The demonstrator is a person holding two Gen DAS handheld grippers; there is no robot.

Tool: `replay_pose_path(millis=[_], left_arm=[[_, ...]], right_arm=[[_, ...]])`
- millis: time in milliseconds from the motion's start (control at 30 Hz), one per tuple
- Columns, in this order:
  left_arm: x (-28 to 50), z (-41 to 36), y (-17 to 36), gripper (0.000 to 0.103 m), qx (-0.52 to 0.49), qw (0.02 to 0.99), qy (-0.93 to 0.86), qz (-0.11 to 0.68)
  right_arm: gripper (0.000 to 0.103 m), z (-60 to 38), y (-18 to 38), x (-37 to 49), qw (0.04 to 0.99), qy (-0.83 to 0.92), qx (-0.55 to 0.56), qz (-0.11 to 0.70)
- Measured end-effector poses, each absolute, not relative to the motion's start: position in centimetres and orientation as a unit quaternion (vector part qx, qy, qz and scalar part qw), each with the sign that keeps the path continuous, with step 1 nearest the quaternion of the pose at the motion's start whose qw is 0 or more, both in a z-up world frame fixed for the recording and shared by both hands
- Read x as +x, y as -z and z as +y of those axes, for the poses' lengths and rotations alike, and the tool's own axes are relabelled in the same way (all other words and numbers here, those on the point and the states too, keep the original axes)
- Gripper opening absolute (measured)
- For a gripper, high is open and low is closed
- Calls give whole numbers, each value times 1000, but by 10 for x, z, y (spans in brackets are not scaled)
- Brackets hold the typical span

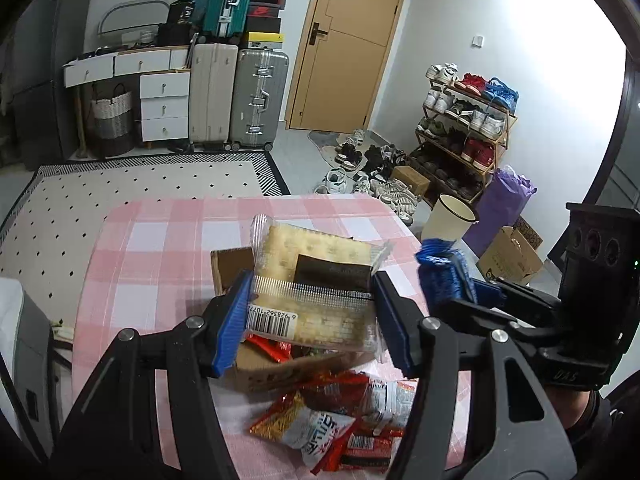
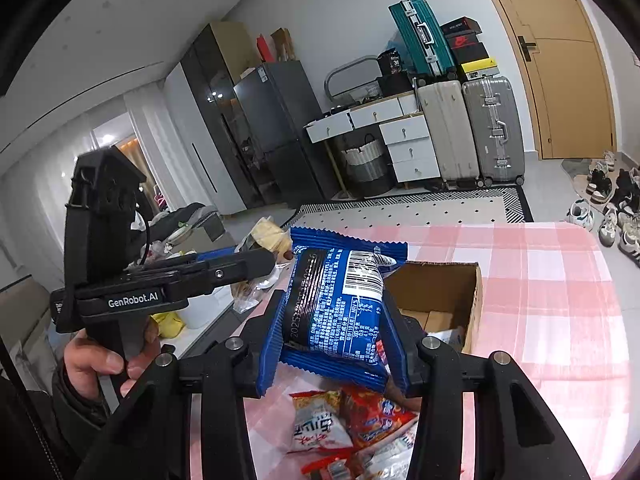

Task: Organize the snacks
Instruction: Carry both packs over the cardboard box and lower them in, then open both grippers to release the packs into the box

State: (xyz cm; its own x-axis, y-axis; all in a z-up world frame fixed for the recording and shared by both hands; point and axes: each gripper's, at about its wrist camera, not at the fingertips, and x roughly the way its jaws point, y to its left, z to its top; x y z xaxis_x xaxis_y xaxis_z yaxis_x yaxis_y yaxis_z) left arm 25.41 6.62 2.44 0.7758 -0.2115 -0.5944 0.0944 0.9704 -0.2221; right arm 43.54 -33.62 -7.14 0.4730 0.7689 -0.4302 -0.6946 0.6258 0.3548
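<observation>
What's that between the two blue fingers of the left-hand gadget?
A clear-wrapped cracker pack, pinched by the left gripper above the cardboard box. The left wrist view shows it.

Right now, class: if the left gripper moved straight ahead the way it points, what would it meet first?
Probably the cardboard box. The left gripper holds a cracker packet just above it, though depth is uncertain.

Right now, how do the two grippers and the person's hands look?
Both grippers are black frames with silver bolts and ribbed blue fingers. The left gripper shows white "GenRobot.AI" lettering on its side in the right wrist view, plus a black block with round ports and a thin black cable. The left hand is bare, with a dark sleeve. The right gripper looks the same.
</observation>
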Motion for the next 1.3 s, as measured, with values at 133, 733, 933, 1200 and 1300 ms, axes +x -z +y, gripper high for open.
replay_pose_path(millis=[133, 733, 933, 1200, 1300], left_arm=[[277, 65, -23, 57, -87, 936, 80, 330], [361, 86, 46, 57, -100, 916, 76, 380], [370, 86, 61, 57, -104, 914, 75, 385], [380, 88, 81, 81, -114, 904, 63, 407], [376, 87, 79, 82, -109, 906, 62, 404]], right_arm=[[45, -329, 69, 448, 858, -423, 59, 285], [45, -305, 99, 516, 860, -401, 31, 315], [45, -287, 115, 530, 858, -395, 4, 327], [51, -287, 126, 547, 863, -380, 5, 332], [54, -294, 121, 545, 869, -376, 9, 322]])
